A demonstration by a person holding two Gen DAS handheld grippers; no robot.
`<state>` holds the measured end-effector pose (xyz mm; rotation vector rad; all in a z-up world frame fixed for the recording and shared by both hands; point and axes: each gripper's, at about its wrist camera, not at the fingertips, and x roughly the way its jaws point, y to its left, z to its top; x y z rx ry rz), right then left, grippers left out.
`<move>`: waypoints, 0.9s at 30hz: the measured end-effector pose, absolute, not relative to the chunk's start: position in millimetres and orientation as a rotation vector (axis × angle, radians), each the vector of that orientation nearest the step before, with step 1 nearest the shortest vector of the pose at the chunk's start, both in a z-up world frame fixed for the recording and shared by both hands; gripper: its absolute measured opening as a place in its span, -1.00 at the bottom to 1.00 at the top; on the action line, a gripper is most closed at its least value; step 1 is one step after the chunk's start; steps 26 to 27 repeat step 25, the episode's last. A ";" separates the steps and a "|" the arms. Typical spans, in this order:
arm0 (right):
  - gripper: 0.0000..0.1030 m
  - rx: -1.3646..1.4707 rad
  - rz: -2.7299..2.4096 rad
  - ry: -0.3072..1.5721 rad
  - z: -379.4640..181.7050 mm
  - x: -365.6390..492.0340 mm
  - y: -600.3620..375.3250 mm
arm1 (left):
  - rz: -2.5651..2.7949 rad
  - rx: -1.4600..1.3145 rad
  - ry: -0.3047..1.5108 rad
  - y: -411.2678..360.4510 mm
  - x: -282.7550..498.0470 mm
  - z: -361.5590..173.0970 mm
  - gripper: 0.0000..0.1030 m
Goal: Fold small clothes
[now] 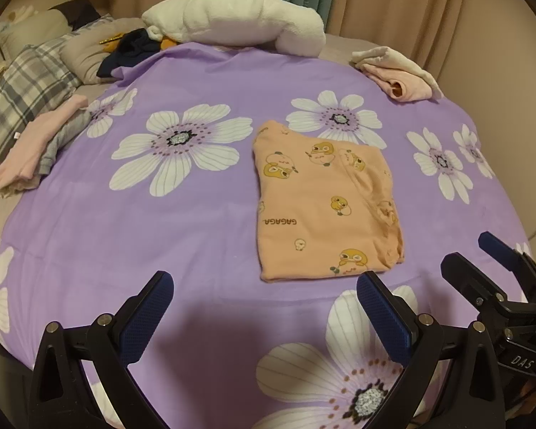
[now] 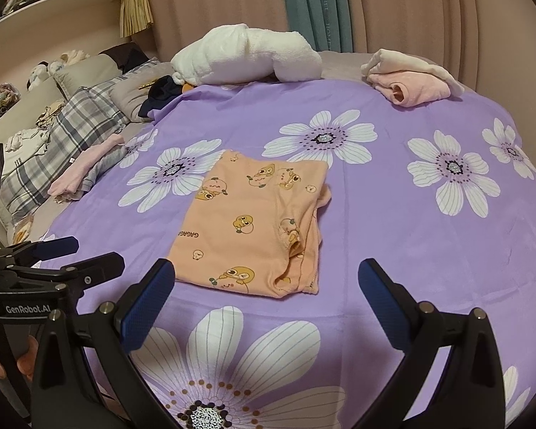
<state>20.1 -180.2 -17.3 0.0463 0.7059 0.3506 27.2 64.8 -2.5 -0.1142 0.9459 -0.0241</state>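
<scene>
A small orange garment (image 1: 321, 200) printed with cartoon ducks lies folded into a rectangle on the purple flowered bedspread (image 1: 196, 225). In the right wrist view the same orange garment (image 2: 257, 221) sits just beyond the fingers. My left gripper (image 1: 264, 286) hovers open near the bed's front edge, short of the garment's near hem, with nothing between its fingers. My right gripper (image 2: 266, 271) is open too and empty, its span facing the garment's near edge. The right gripper (image 1: 482, 250) shows at the right of the left wrist view, and the left gripper (image 2: 89, 254) at the left of the right wrist view.
A rolled white blanket (image 1: 232, 21) lies at the far side. Folded pink and cream clothes (image 1: 400, 71) sit at the far right corner. A pink and grey stack (image 1: 43, 143) rests on the left edge beside plaid pillows (image 1: 21, 96). Dark clothing (image 1: 132, 50) lies at the back left.
</scene>
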 end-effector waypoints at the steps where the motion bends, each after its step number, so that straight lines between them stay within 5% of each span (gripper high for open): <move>1: 1.00 0.046 0.351 0.706 -17.1 20.4 -179.8 | -0.021 -0.113 0.946 65.3 27.4 -2.6 0.97; 27: 1.00 0.053 0.354 0.707 -17.3 22.3 -178.6 | -0.010 -0.106 0.943 64.5 27.7 -1.9 0.97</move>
